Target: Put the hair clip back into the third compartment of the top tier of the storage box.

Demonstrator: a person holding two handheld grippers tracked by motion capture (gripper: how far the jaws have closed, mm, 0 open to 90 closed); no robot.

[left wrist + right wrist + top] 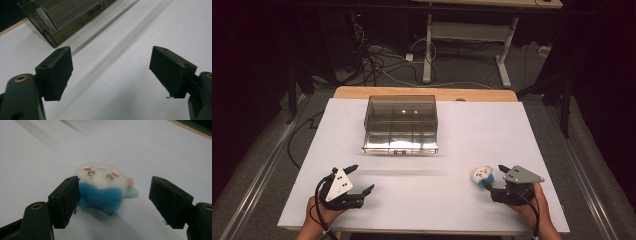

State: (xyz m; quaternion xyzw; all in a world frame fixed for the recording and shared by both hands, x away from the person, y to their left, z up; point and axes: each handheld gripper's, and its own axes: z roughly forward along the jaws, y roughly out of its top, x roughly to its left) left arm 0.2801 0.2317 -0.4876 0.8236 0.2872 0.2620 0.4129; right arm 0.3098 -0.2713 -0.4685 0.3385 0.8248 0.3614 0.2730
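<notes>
I take the clear plastic organizer box [400,124] on the white table [492,130] as my landmark: it sits toward the far middle, its front flap lowered toward me, dividers visible inside. The small plush toy [483,174], white-faced with a blue body, lies on the table well to the near right of that box, apart from it. My right gripper [495,178] is right at the toy, jaws spread wide; in the right gripper view the toy [102,188] lies between them, close against the one jaw on the left of that view and with open space before the other, so nothing is held yet. My left gripper [362,178] hangs on the near left of the box, well apart from it, jaws wide and empty; in the left gripper view the box [67,17] lies ahead and off to one side. I judge this to be the reach-and-grasp step, just before pinching the toy. The next move, as I read it, calls for centring the jaws about the soft body, closing gently but firmly enough that the plush does not slip, lifting it, and carrying it toward the box's open front.
</notes>
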